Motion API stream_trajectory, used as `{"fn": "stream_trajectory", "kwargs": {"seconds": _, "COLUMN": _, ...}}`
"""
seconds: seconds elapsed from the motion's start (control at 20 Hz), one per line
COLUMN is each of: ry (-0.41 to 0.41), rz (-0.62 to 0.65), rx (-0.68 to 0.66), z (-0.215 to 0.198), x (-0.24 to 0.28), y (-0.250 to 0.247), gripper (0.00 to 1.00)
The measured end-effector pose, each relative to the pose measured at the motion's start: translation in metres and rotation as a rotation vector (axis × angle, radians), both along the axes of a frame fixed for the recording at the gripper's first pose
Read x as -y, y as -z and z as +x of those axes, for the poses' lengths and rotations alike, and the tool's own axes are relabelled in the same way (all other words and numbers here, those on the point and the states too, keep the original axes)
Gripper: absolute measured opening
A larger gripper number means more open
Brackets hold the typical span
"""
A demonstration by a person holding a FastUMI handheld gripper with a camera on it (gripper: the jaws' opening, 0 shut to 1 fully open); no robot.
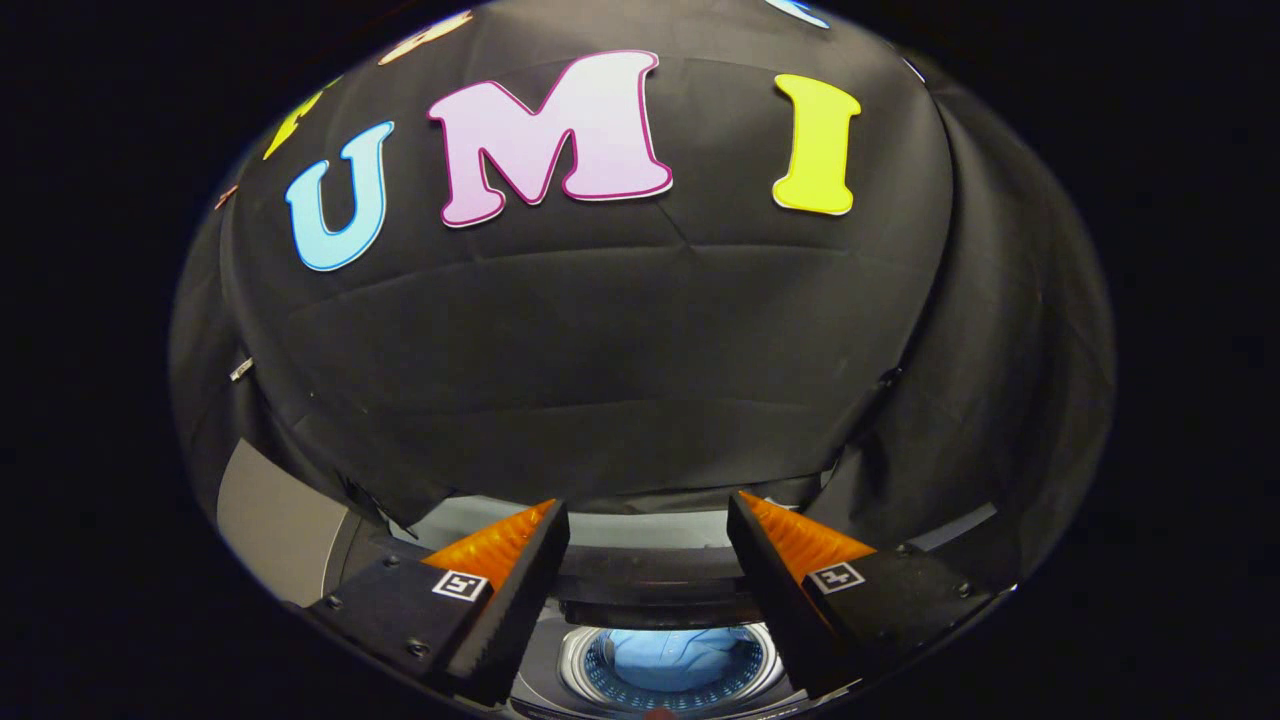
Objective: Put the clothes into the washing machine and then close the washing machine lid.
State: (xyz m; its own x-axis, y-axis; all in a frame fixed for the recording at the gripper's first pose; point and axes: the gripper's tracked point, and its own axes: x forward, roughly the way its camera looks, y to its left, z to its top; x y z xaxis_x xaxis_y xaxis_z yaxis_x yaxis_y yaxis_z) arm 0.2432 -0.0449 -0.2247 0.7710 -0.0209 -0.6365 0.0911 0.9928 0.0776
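gripper (648,515) is hovering with fingers spread wide, holding nothing. washing machine (670,668) is sitting below between the fingers, lid up, light blue clothes (675,655) lying inside the drum.

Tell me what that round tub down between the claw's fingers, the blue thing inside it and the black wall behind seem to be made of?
The tub looks like polished metal: its rim gleams and its wall shows rows of small holes. The blue clothes inside look like soft woven fabric, lying in folds. The wall looks like matte black cloth, with creases and seams. The claw hangs open above the tub, holding nothing.
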Motion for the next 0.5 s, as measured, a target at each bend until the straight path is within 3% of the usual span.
{"fn": "stream_trajectory", "kwargs": {"seconds": 0.5, "ry": -0.002, "rz": -0.022, "rx": 0.042, "z": -0.070, "x": -0.009, "y": 0.004, "gripper": 1.00}}
